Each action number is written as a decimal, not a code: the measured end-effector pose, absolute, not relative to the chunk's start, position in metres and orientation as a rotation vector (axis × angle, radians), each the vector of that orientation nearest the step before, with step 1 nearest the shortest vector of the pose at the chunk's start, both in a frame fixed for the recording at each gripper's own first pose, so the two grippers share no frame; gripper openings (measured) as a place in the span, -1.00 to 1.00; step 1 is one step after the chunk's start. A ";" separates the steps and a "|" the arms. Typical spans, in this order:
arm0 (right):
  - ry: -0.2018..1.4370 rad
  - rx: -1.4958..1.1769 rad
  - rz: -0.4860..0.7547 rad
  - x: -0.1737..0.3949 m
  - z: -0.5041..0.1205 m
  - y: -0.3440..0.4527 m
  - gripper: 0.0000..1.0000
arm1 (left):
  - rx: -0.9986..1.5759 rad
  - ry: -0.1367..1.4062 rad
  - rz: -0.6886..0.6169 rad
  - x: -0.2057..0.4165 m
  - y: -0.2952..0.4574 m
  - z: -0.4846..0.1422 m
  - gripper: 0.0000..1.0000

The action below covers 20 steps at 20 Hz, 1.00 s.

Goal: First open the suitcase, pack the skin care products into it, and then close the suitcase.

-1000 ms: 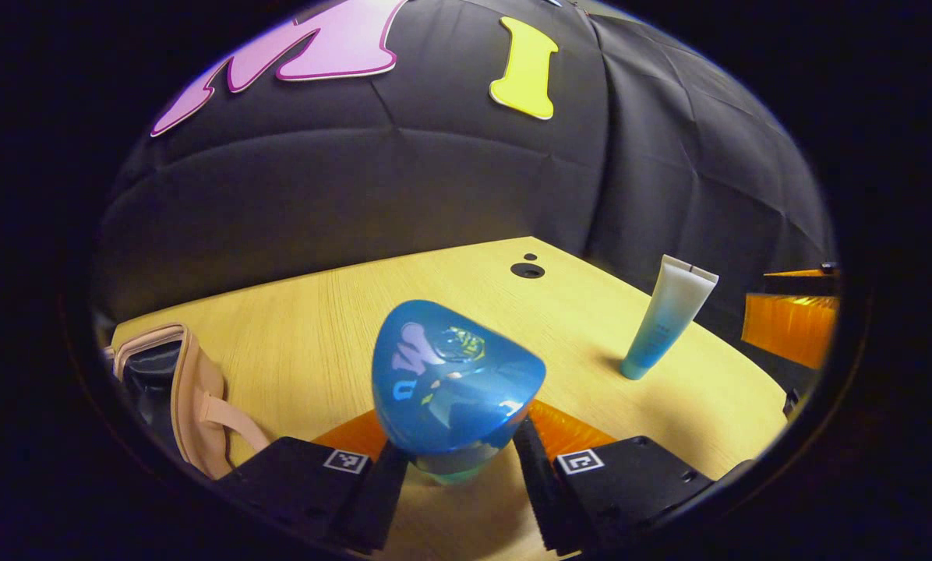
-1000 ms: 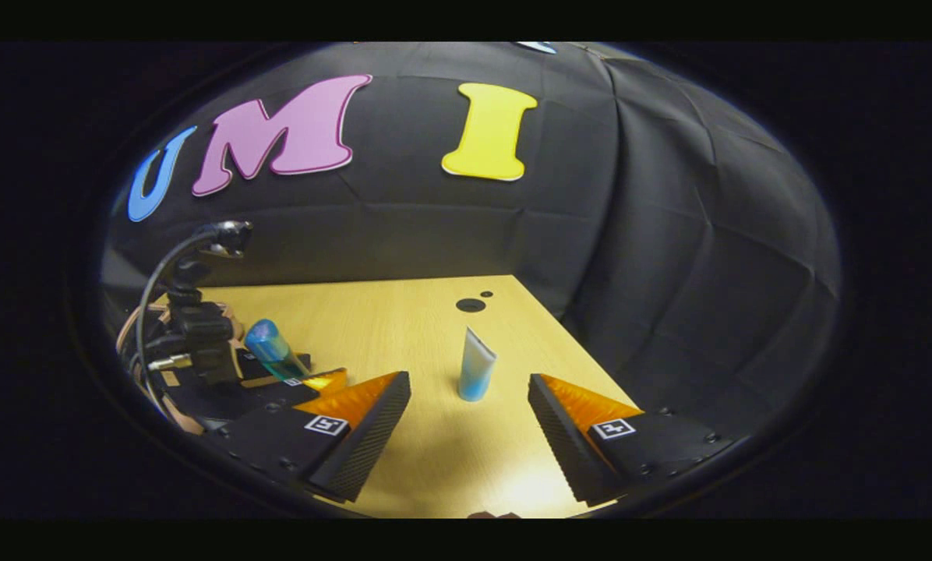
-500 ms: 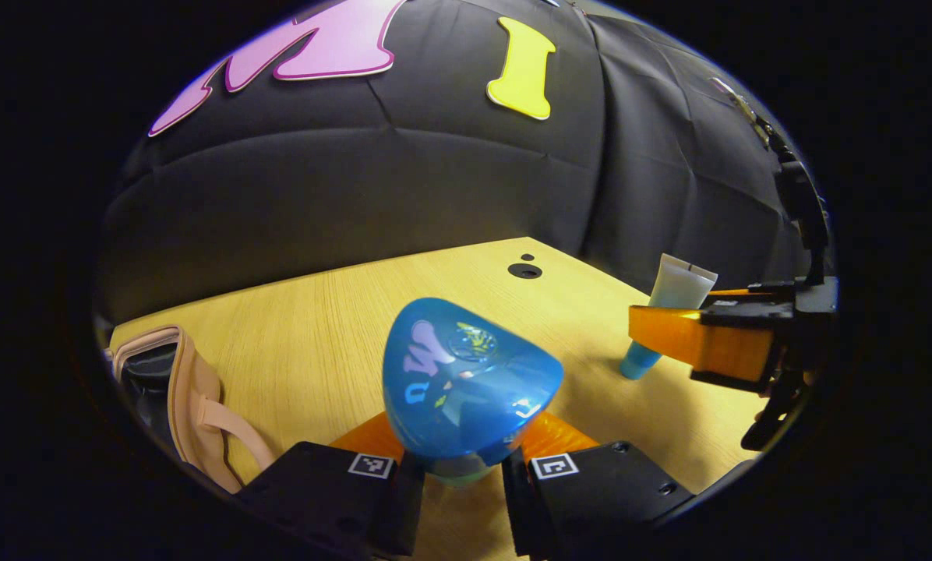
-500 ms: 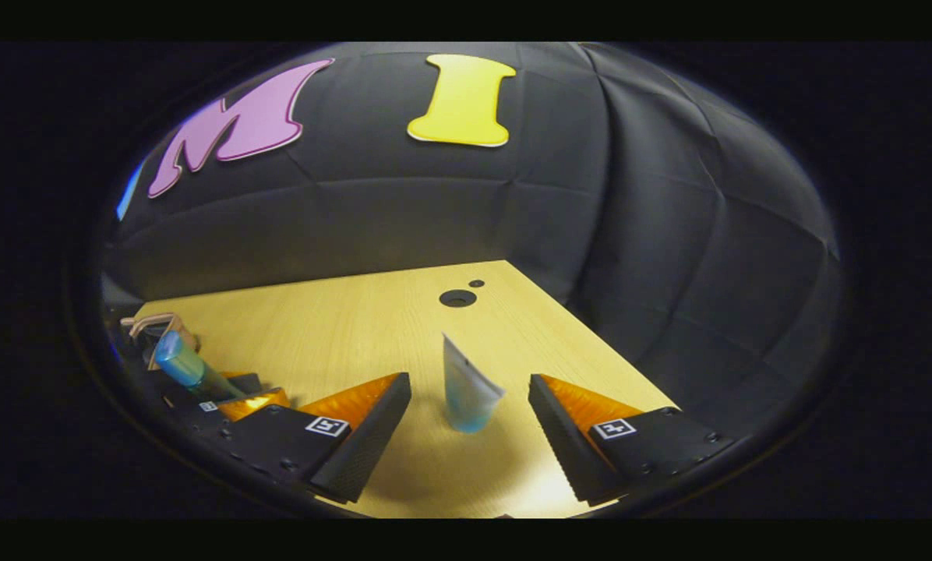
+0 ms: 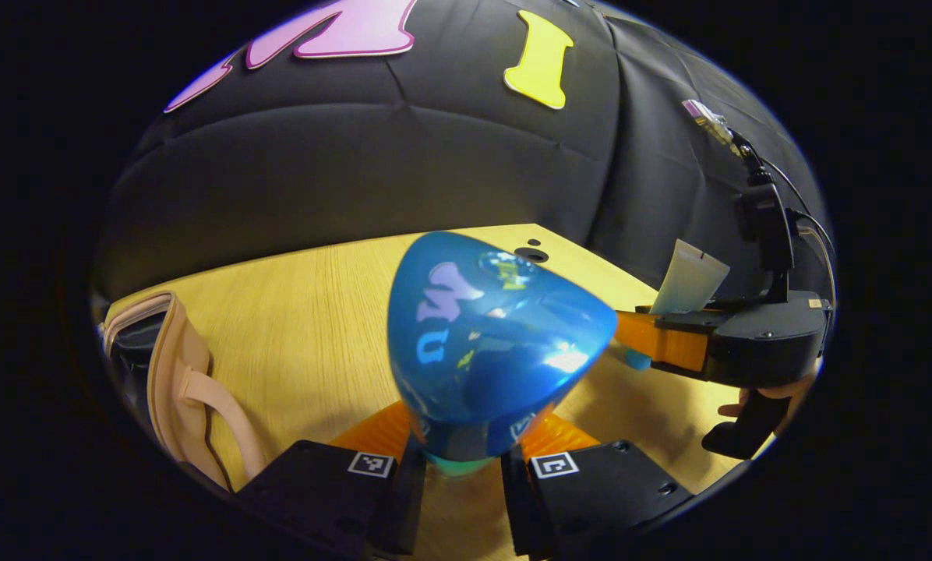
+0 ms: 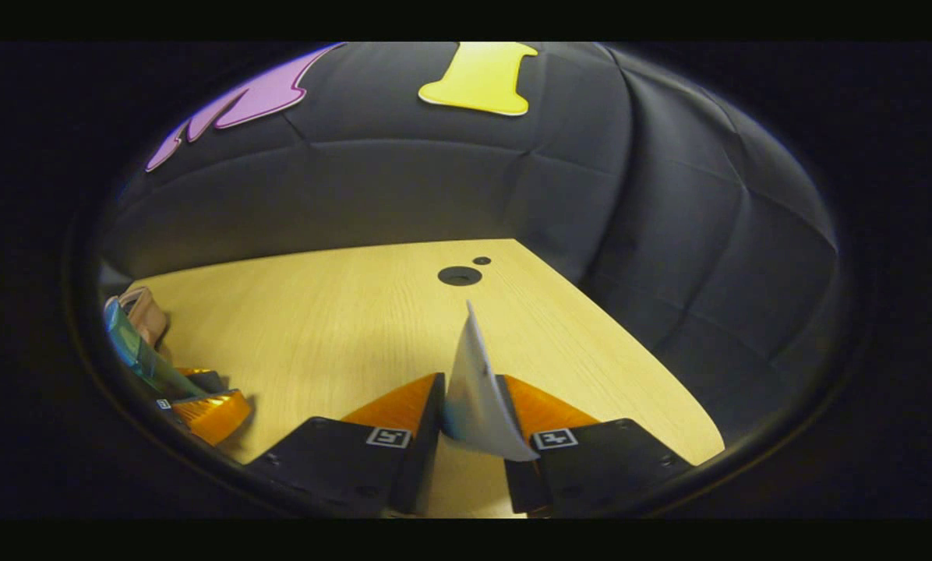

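In the left gripper view, the left gripper (image 5: 457, 467) has its jaws clamped on the base of a blue bottle (image 5: 489, 343), whose broad top tilts toward the camera above the wooden table (image 5: 302, 312). The open beige suitcase (image 5: 174, 374) lies at the left edge. In the right gripper view, the right gripper (image 6: 470, 444) is closed on a white-and-blue tube (image 6: 478, 389) standing between its fingers.

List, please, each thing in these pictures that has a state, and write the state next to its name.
Left hand-held gripper: shut on the blue bottle.
Blue bottle: held, tilted, lifted toward the camera.
Right hand-held gripper: shut on the white tube.
White tube: held between both fingers, crimped end up.
Suitcase: open, at the table's left edge.
Table: bare wood, with a round hole near the far edge.
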State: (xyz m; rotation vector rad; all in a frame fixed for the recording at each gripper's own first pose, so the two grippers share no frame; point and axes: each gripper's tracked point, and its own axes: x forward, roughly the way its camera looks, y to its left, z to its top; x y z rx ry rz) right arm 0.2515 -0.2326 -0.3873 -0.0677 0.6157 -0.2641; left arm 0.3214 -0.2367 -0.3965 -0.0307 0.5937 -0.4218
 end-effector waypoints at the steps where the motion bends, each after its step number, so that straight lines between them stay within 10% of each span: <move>1: 0.609 -0.083 -0.262 0.252 -0.385 -0.233 -0.22 | -0.032 0.590 -0.418 0.322 -0.237 -0.397 0.00; 4: 0.605 -0.111 -0.213 0.249 -0.380 -0.224 -0.51 | -0.050 0.574 -0.416 0.323 -0.235 -0.393 -0.05; 20: 0.521 -0.131 0.103 0.195 -0.281 -0.085 -0.33 | -0.095 0.343 -0.281 0.288 -0.135 -0.264 -0.10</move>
